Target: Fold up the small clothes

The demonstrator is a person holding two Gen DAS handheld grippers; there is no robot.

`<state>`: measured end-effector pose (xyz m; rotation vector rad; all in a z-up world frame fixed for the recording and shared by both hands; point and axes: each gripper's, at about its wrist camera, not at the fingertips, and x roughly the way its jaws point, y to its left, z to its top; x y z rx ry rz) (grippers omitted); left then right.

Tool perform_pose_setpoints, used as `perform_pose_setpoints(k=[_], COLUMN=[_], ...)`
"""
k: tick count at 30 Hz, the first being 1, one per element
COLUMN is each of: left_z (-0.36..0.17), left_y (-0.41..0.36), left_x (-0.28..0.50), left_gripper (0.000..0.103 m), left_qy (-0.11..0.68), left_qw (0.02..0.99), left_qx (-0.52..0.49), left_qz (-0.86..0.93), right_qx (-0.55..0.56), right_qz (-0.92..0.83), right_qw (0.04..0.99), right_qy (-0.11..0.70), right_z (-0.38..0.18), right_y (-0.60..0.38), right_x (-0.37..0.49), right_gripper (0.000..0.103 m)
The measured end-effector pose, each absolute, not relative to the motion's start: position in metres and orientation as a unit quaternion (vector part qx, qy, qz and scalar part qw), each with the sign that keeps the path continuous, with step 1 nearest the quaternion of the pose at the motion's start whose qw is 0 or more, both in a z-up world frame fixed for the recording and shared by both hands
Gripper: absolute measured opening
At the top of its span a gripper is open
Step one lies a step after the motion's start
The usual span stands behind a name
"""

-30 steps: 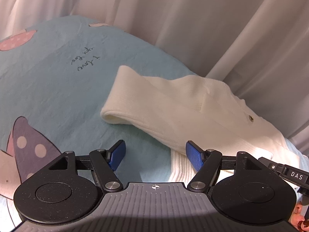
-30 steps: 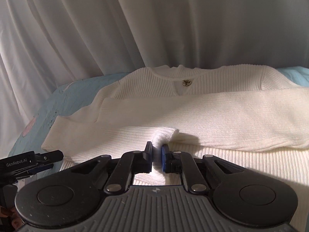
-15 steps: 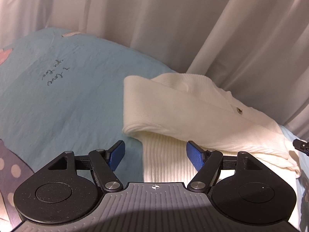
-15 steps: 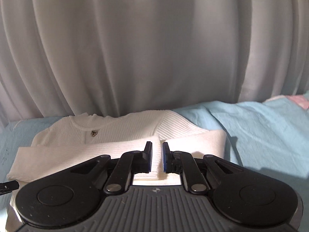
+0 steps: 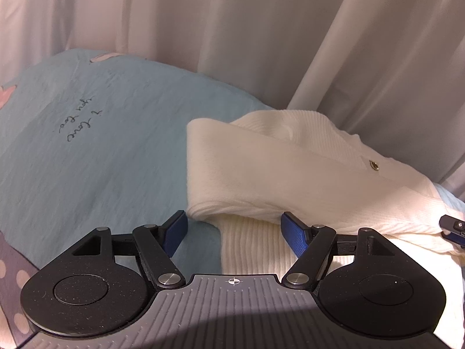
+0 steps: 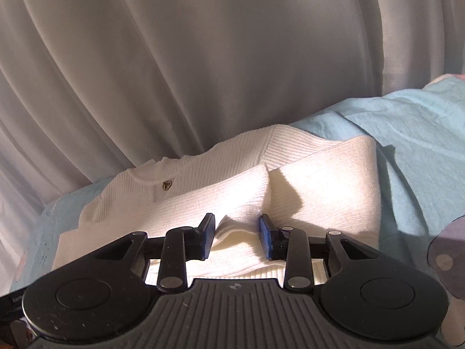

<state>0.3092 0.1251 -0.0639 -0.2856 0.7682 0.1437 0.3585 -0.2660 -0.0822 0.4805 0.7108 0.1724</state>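
A cream ribbed sweater point(image 5: 290, 168) with a small gold button point(image 5: 374, 165) lies on the light blue bedsheet point(image 5: 101, 157), both sleeves folded across its front. My left gripper point(image 5: 234, 231) is open and empty, its blue pads point(image 5: 293, 235) just above the sweater's left hem corner. In the right wrist view the sweater point(image 6: 319, 192) fills the middle. My right gripper point(image 6: 237, 237) is open, and the cuff of the folded sleeve point(image 6: 238, 229) lies loose between its pads point(image 6: 266, 237).
White curtains point(image 5: 261, 43) hang close behind the bed. The sheet has handwriting print point(image 5: 80, 125) and a purple dotted pattern point(image 5: 11, 273) at the near left. The right gripper's tip point(image 5: 453, 228) shows at the right edge of the left wrist view.
My right gripper carried the sleeve across the sweater, then opened and let it go. My left gripper shifted right toward the hem corner and stayed open.
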Motion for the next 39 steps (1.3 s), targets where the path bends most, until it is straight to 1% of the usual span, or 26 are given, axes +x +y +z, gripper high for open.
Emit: perform_pose_setpoints(k=[2, 3, 5, 8, 10, 14, 17, 19, 20, 21, 24, 27, 30, 31, 34, 39], left_z=[-0.065, -0.065, -0.065, -0.062, -0.059, -0.057, -0.055, -0.051, -0.048, -0.046, -0.041, -0.04, -0.046, -0.048, -0.059, -0.066], left_y=[0.125, 0.124, 0.122, 0.124, 0.127, 0.132, 0.135, 0.134, 0.133, 0.13, 0.12, 0.104, 0.085, 0.078, 0.066, 0.081], left_x=[0.31, 0.31, 0.311, 0.312, 0.312, 0.312, 0.311, 0.312, 0.312, 0.313, 0.319, 0.332, 0.348, 0.354, 0.366, 0.366], left_gripper=[0.077, 0.077, 0.077, 0.077, 0.077, 0.078, 0.078, 0.078, 0.078, 0.078, 0.078, 0.078, 0.078, 0.078, 0.078, 0.08], left_qy=[0.372, 0.371, 0.374, 0.375, 0.372, 0.37, 0.37, 0.367, 0.365, 0.363, 0.355, 0.353, 0.347, 0.349, 0.359, 0.352], left_qw=[0.916, 0.916, 0.916, 0.915, 0.915, 0.915, 0.912, 0.913, 0.915, 0.917, 0.923, 0.926, 0.931, 0.932, 0.932, 0.935], left_qx=[-0.136, -0.133, -0.126, -0.128, -0.13, -0.134, -0.148, -0.15, -0.146, -0.14, -0.127, -0.122, -0.111, -0.097, -0.044, -0.035], left_qz=[0.072, 0.073, 0.075, 0.078, 0.081, 0.089, 0.097, 0.095, 0.091, 0.086, 0.071, 0.048, 0.019, 0.018, 0.023, 0.036], right_qx=[0.256, 0.253, 0.21, 0.136, 0.105, 0.092, 0.097, 0.112, 0.12, 0.125, 0.142, 0.179, 0.125, 0.1, 0.077, 0.034], right_qz=[0.077, 0.075, 0.071, 0.051, 0.018, -0.013, -0.015, -0.016, -0.024, -0.037, -0.065, -0.007, 0.037, 0.04, 0.045, 0.082], right_qw=[0.9, 0.901, 0.917, 0.954, 0.964, 0.956, 0.953, 0.95, 0.95, 0.951, 0.954, 0.942, 0.946, 0.947, 0.946, 0.947], right_qy=[0.345, 0.345, 0.331, 0.262, 0.242, 0.28, 0.288, 0.292, 0.287, 0.281, 0.254, 0.282, 0.296, 0.304, 0.313, 0.31], right_z=[-0.085, -0.085, -0.076, -0.051, -0.043, -0.059, -0.069, -0.074, -0.073, -0.071, -0.066, -0.069, -0.075, -0.078, -0.083, -0.084], right_y=[-0.268, -0.265, -0.255, -0.248, -0.254, -0.27, -0.277, -0.282, -0.285, -0.287, -0.285, -0.275, -0.244, -0.232, -0.217, -0.206], right_x=[0.363, 0.365, 0.363, 0.348, 0.344, 0.351, 0.35, 0.348, 0.347, 0.345, 0.34, 0.349, 0.36, 0.363, 0.367, 0.365], right_gripper=[0.022, 0.015, 0.01, 0.009, 0.009, 0.009, 0.01, 0.013, 0.016, 0.022, 0.023, 0.023, 0.023, 0.023, 0.024, 0.024])
